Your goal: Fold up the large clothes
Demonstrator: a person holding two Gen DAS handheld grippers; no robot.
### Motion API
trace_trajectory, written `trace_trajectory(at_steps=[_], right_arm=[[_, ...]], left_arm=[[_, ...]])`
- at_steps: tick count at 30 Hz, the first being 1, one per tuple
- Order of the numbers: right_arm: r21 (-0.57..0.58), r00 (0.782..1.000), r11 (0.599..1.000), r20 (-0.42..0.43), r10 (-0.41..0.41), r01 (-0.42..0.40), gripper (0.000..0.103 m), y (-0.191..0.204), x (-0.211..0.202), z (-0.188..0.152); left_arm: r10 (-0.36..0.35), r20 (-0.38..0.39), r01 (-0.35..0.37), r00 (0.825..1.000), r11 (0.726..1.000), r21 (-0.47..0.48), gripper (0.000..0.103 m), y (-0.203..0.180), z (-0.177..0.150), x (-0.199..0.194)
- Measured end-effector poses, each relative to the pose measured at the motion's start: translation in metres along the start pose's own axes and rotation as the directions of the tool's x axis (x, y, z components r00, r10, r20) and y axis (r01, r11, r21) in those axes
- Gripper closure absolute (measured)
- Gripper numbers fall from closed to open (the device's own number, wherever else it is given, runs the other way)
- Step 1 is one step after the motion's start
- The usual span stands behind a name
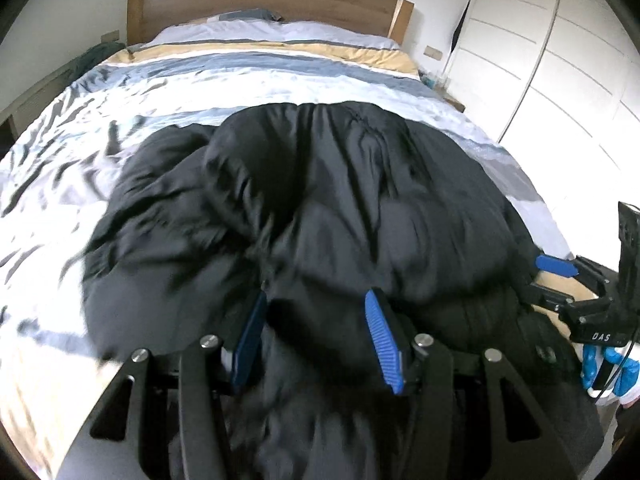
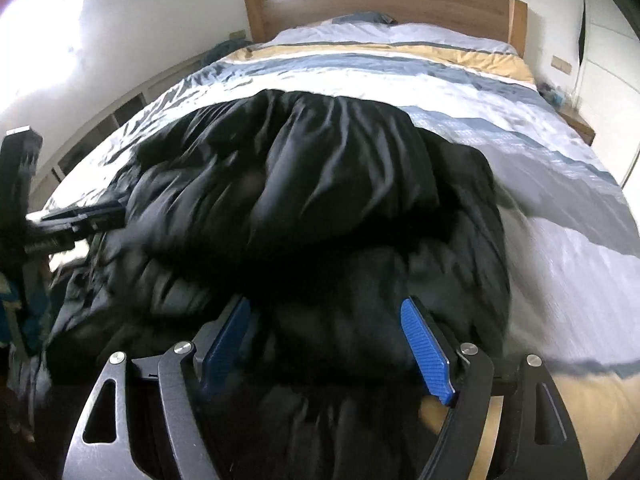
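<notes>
The black padded coat [image 1: 320, 208] lies bunched on the near half of the bed [image 1: 120, 92], its puffy bulk doubled over itself, with the near edge spilling toward the foot end and under both tools. In the left wrist view the left gripper [image 1: 316, 320] has its jaws spread wide, and dark fabric fills the gap between the blue pads [image 1: 384, 344]; nothing appears pinched, though blur makes it hard to be sure the cloth is free. The right gripper [image 2: 324, 328] stands the same way in its own view: jaws wide apart, coat between them, no clamp visible. From the left camera the right tool also shows at the coat's right edge, just beside the fabric.

The step in hand looks like taking hold of the near hem for another fold (or letting go after one; the frames cannot settle which). To do it well, each gripper should bite a full thickness of the padded layer, not just the slippery shell, at matching points on either side. Lift together and carry the edge evenly toward the headboard [image 2: 380, 4], so the bulk does not slump sideways. The striped duvet [image 2: 520, 128] beneath is loose and could snag in a low grasp.
</notes>
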State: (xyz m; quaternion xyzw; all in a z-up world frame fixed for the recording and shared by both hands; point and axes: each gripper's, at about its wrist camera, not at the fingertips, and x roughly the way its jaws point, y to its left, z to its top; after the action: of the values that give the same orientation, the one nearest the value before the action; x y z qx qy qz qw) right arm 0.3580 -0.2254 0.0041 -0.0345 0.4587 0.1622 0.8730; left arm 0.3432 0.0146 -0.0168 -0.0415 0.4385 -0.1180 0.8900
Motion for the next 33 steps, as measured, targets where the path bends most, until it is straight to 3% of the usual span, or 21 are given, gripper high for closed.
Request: trace_trajectory(at_steps=[10, 14, 17, 26, 33], right_arm=[[0.096, 0.998, 0.995, 0.068, 0.011, -0.018, 0.026, 0.021, -0.092, -0.064], [0.106, 0.997, 0.994, 0.079, 0.002, -0.011, 0.024, 0.029, -0.120, -0.088], [0.126, 0.997, 0.992, 0.084, -0.003, -0.007, 0.022, 0.033, -0.139, -0.108], [0.193, 0.995, 0.981, 0.088, -0.036, 0.018, 0.020, 0.034, -0.174, -0.162], [0.290, 0.993, 0.955, 0.081, -0.088, 0.061, 0.017, 0.008, -0.193, -0.198]], left_arm=[[0.081, 0.087, -0.085, 0.993, 0.996, 0.038, 0.053, -0.034, -0.084, -0.124], [0.127, 0.127, -0.131, 0.984, 0.991, 0.026, 0.045, -0.041, -0.110, -0.162], [0.163, 0.143, -0.165, 0.976, 0.986, 0.006, 0.044, -0.044, -0.130, -0.186], [0.190, 0.165, -0.190, 0.968, 0.982, -0.017, 0.044, -0.043, -0.166, -0.227], [0.216, 0.168, -0.214, 0.962, 0.976, -0.026, 0.043, -0.040, -0.183, -0.237]])
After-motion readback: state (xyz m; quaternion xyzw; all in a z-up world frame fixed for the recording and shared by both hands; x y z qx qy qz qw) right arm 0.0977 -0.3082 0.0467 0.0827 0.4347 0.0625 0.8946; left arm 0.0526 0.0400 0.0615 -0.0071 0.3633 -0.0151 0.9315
